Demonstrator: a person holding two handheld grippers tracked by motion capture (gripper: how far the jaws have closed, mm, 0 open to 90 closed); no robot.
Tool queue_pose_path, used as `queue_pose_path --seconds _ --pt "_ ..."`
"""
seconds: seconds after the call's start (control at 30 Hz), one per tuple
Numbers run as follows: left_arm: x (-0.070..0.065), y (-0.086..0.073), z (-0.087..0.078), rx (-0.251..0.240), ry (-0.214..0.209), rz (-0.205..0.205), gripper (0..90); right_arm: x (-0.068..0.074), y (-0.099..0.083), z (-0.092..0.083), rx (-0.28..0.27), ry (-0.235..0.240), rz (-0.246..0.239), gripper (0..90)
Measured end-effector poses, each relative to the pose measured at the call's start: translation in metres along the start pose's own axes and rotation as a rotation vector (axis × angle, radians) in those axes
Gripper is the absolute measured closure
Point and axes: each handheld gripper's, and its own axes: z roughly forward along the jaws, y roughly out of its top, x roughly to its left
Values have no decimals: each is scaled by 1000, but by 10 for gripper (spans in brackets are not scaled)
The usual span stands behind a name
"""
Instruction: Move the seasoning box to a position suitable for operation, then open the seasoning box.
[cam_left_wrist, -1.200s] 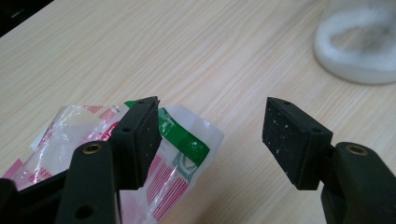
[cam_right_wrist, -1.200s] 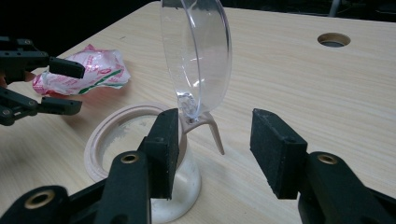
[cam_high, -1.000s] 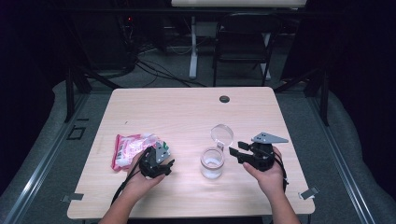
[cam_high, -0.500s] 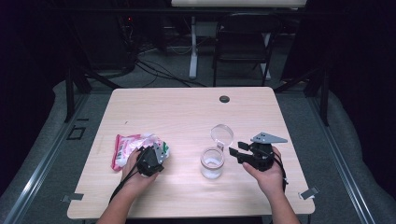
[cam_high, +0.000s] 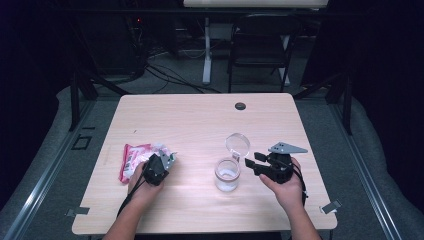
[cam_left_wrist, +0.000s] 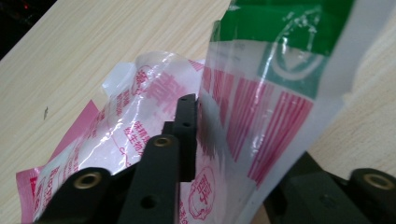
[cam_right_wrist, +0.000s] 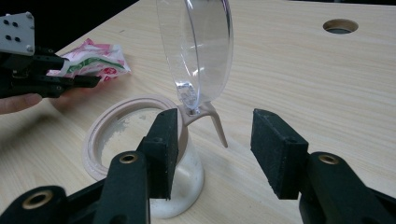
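Note:
A pink, white and green plastic bag (cam_high: 136, 156) lies at the table's left. My left gripper (cam_high: 166, 161) is shut on its near right end. In the left gripper view the bag (cam_left_wrist: 261, 93) stands up between the jaws of that gripper (cam_left_wrist: 201, 112), and its film hides the right jaw. A clear glass jar (cam_high: 227, 175) with some white powder stands mid-table, its hinged clear lid (cam_high: 237, 144) tipped open. My right gripper (cam_high: 252, 162) is open just right of the jar. In the right gripper view, the jar (cam_right_wrist: 140, 154) and lid (cam_right_wrist: 201, 51) sit ahead of the open gripper (cam_right_wrist: 217, 128).
The wooden table (cam_high: 200, 120) has a round cable hole (cam_high: 240, 106) at its far edge. A dark chair (cam_high: 260, 45) and desk legs stand behind the table. In the right gripper view, the left gripper (cam_right_wrist: 46, 77) holds the bag (cam_right_wrist: 95, 58) at the far left.
My left gripper has shifted slightly left with the bag's end held in it. The right gripper, jar and lid have stayed where they were.

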Motion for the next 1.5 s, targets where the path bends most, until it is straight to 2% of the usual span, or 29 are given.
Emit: queue_pose_path --seconds 0.03,0.07,0.1,0.13,0.17,0.2,0.23,0.27,0.3,0.33,0.4,0.53,0.7,0.73,0.83,0.93,1.1,1.13,1.23,1.33,1.5 --pt "0 0 0 0 0 0 768 0 0 0 0 0 0 514" --pt "3 0 0 0 -1 -22 785 0 0 0 2 1 7 515" --pt "3 0 0 0 -1 -22 797 0 0 0 2 1 7 515" --pt "6 0 -1 1 -7 -48 811 0 -1 0 -1 3 12 515" --pt "6 0 -1 1 -7 -48 824 0 -1 0 -1 3 12 515" --pt "11 -1 -3 0 -15 -74 841 0 -1 0 -2 2 13 516" --pt "11 -1 -3 0 -15 -74 851 0 -1 0 -3 2 13 516" --pt "16 -2 -4 -6 -32 -107 864 0 -1 0 -4 2 14 516" --pt "16 -2 -4 -6 -32 -107 871 0 -1 0 -4 2 14 516" --pt "19 -2 -4 -11 -39 -134 882 0 -1 0 0 3 12 516" --pt "27 -4 -6 -19 -62 -185 891 0 -2 0 2 2 10 516" --pt "39 -6 -11 -37 -95 -251 900 0 -2 -2 2 0 9 516" --pt "49 -7 -17 -58 -111 -277 900 0 -4 -3 3 -5 13 516" --pt "55 -8 -21 -69 -124 -304 900 -1 -4 -3 2 -6 17 516" --pt "60 -10 -26 -82 -121 -327 900 -1 -5 -4 2 0 19 516" --pt "68 -12 -34 -109 -124 -380 900 0 -5 -5 0 -3 16 516" --pt "75 -14 -41 -123 -116 -406 900 2 -5 -6 -2 -3 11 517" --pt "79 -14 -44 -128 -99 -405 900 1 -5 -6 -1 -4 12 517" --pt "83 -15 -50 -137 -90 -413 900 2 -5 -6 -4 -3 13 517" --pt "94 -14 -63 -159 -58 -416 900 2 -5 -7 -2 -2 7 517" --pt "104 -14 -70 -168 -24 -417 900 1 -7 -9 -6 -8 14 516"
